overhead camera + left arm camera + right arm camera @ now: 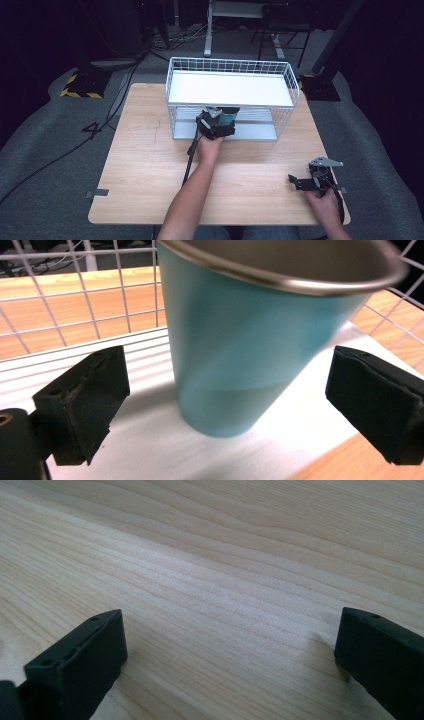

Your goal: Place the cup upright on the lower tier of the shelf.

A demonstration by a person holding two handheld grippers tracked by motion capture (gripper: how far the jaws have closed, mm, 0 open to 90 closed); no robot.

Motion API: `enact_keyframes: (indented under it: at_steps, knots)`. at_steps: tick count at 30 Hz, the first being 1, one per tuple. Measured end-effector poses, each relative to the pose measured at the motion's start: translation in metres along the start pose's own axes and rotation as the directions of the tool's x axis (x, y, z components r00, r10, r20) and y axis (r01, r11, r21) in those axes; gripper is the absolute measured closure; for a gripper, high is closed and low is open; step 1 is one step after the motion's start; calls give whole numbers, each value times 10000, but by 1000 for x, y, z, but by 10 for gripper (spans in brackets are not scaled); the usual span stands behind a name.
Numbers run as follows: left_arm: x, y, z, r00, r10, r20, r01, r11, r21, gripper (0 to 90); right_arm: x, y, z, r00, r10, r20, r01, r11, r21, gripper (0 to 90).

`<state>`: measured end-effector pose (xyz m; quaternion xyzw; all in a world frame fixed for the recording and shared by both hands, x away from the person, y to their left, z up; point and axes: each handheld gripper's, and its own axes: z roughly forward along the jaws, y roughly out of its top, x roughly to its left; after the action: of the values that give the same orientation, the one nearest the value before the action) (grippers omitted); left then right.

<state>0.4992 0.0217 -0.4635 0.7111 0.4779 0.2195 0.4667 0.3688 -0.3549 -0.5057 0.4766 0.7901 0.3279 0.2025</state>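
Note:
A teal metal cup [229,119] [235,340] with a bare steel rim stands on the white lower shelf [150,450] of a white wire rack [172,100]. My left gripper [220,121] [235,390] reaches into the rack's front opening and is open. Its black pads [85,400] sit on either side of the cup with a gap on each side. Near the table's front right corner my right gripper [296,181] [225,650] is open, low over bare wood, with nothing between its pads [80,665].
The rack stands at the back of the wooden table [150,165], and its upper shelf [230,87] is a bare white board. Wire mesh [75,300] closes the rack's back behind the cup. A black cable [190,160] trails from the left gripper.

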Motion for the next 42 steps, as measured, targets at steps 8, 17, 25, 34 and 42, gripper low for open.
enact_keyframes:
  at_steps: [8,17,25,34,42]
  knots:
    - [7,-5,-29,9999,14,122,-13,10000,-73,45,0,0,0,10000,-20,-9,20,10000,-5,4]
    - [8,-7,-67,9975,25,708,-18,9999,-111,47,0,1,1,10000,-46,-33,46,10000,0,5]
    - [10,-2,-110,9956,466,812,-396,9955,-858,49,1,2,2,9999,-102,-112,102,9999,-13,3]
    - [13,-5,-148,9897,795,1192,-685,9933,-936,49,0,3,3,9996,-194,-198,194,9998,-4,1]
    - [25,-8,-177,9879,765,1350,-649,9940,-883,51,0,4,4,9995,-198,-226,198,9998,-2,1]
